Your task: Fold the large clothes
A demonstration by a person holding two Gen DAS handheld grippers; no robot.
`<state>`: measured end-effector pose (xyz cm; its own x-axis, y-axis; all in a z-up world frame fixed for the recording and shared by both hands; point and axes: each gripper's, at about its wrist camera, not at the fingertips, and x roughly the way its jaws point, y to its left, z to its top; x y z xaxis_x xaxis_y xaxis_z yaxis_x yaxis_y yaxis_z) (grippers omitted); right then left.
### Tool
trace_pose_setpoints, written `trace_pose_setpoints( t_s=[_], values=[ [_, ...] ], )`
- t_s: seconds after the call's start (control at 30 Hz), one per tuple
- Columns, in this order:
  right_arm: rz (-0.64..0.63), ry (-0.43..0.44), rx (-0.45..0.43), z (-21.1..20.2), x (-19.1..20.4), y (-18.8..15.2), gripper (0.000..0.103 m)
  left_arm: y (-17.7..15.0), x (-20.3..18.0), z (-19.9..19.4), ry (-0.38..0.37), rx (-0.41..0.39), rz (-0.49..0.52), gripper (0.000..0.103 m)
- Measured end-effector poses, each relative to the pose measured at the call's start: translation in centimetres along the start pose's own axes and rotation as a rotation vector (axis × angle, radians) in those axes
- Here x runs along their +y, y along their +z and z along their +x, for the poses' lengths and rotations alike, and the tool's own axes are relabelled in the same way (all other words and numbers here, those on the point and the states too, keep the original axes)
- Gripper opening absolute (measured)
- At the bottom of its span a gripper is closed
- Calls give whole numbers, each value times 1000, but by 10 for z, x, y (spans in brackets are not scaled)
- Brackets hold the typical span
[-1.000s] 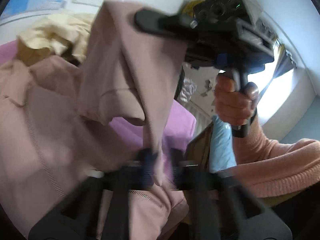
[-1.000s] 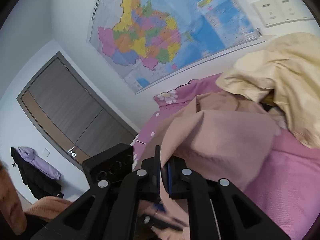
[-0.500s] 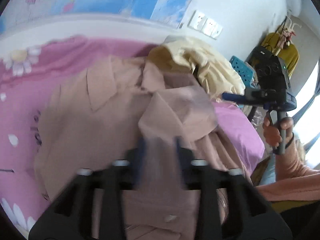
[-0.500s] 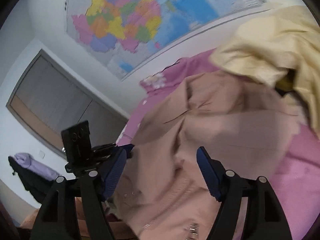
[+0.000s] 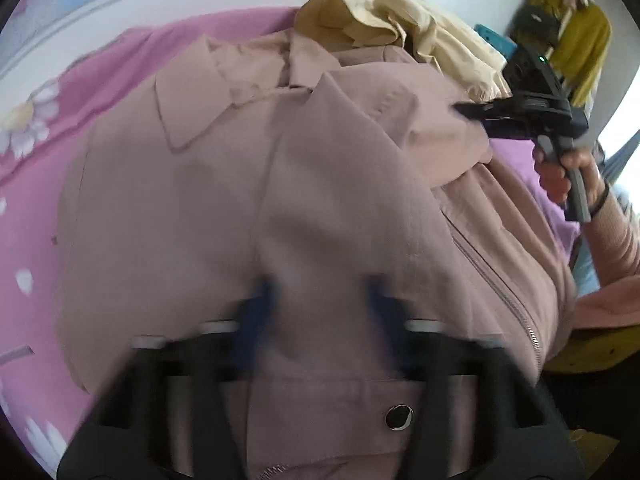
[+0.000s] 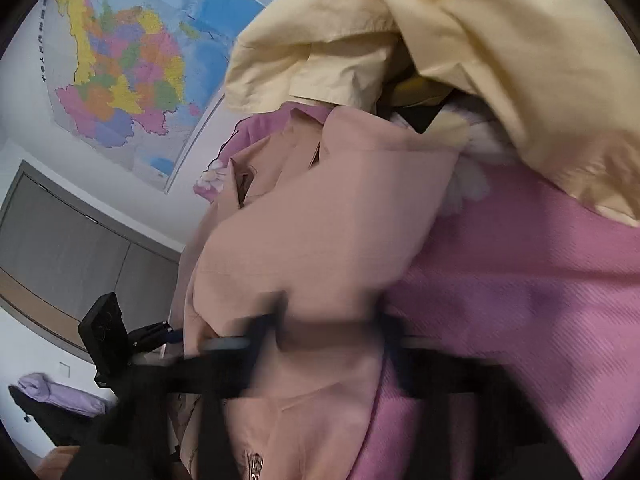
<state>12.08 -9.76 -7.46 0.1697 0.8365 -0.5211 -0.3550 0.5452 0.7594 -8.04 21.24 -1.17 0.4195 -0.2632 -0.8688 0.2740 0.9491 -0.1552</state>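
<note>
Dusty-pink cloth of the jacket [image 5: 320, 180] lies spread on the bed [image 5: 120, 60], collar at the far end, zipper edge running down its right side. The left gripper [image 5: 320, 292] is blurred, jaws apart and closing with the jacket's lower part between them. The right gripper [image 6: 328, 320] is likewise closing over a raised fold. Bare sheet lies open along the jacket's left edge (the yellow garment [image 5: 380, 12] crowds the collar end).
</note>
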Motion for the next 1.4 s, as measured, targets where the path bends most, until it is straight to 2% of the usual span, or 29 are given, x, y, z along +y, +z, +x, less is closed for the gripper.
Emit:
trace_pose_setpoints(
  t_s=[0.07, 0.17, 0.23, 0.27, 0.3, 0.33, 0.37, 0.4, 0.47, 0.53, 0.57, 0.6, 0.7, 0.73, 0.77, 0.8, 0.83, 0.87, 0.9, 0.93, 1.0, 1.03, 1.13, 1.17, 1.2, 1.23, 1.27, 1.3, 1.4],
  values=[
    [-15, -28, -23, -9, -1, 4, 4, 10, 6, -4, 35, -13, 3, 4],
    [-33, -65, -86, -32, -2, 12, 3, 31, 19, -16, 139, -82, 13, 3],
    [-15, -96, -107, -45, -10, 15, 2, 43, 27, -21, 186, -102, -10, 6],
    [3, -113, -107, -46, -15, 16, 2, 49, 32, -23, 222, -120, -12, 16],
    [10, -140, -94, -44, -20, 15, 2, 54, 33, -22, 274, -131, -13, 31],
    [15, -162, -90, -41, -22, 15, 2, 58, 38, -22, 348, -140, -25, 40],
    [32, -173, -88, -40, -27, 13, 3, 61, 41, -21, 358, -140, -35, 63],
    [58, -175, -82, -39, -33, 11, 6, 61, 46, -23, 313, -140, -55, 76],
    [79, -187, -81, -39, -36, 9, 17, 56, 51, -25, 187, -125, -74, 78],
    [28, -224, -99, -48, -27, 6, 47, 47, 51, -30, 221, -121, -64, 79],
    [3, -256, -116, -52, -19, 5, 62, 41, 47, -29, 222, -108, -44, 84],
    [-51, -285, -143, -58, -6, 3, 61, 35, 45, -29, 211, -96, -35, 90],
    [-190, -296, -164, -59, 32, 3, 61, 18, 39, -25, 192, -54, -3, 91],
    [-236, -279, -157, -53, 45, 3, 61, 15, 36, -21, 203, -39, 17, 90],
    [-276, -263, -143, -46, 56, 4, 61, 14, 33, -18, 206, -34, 30, 84],
    [-337, -247, -112, -32, 70, 3, 61, 12, 31, -16, 204, -31, 41, 64],
    [-363, -244, -98, -22, 78, 3, 61, 14, 30, -12, 199, -26, 49, 50],
    [-397, -243, -72, -9, 84, 2, 61, 17, 29, -7, 203, -21, 51, 17],
    [-427, -244, -35, 8, 88, 1, 61, 21, 31, -3, 201, -19, 44, 4],
    [-430, -240, -13, 19, 89, 1, 60, 27, 33, -1, 209, -26, 35, 1],
    [-423, -209, 26, 38, 91, 3, 59, 41, 37, -2, 286, -75, 34, 1],
    [-434, -197, 29, 45, 96, 4, 59, 50, 42, -4, 292, -105, 15, 1],
    [-492, -160, 53, 60, 115, 0, 59, 62, 53, -3, 223, -107, -18, 3],
    [-515, -147, 62, 65, 122, -3, 64, 63, 53, -4, 232, -107, -17, 8],
    [-562, -148, 75, 72, 133, -7, 68, 61, 54, -5, 225, -98, -17, 32],
    [-601, -154, 83, 78, 140, -11, 70, 58, 55, -8, 198, -94, -24, 44],
    [-623, -155, 92, 81, 143, -15, 73, 52, 56, -15, 170, -110, -26, 61],
    [-653, -158, 110, 86, 147, -19, 76, 48, 56, -20, 161, -116, -21, 71],
    [-697, -192, 134, 102, 151, -24, 82, 31, 51, -26, 139, -89, -20, 77]
  ],
)
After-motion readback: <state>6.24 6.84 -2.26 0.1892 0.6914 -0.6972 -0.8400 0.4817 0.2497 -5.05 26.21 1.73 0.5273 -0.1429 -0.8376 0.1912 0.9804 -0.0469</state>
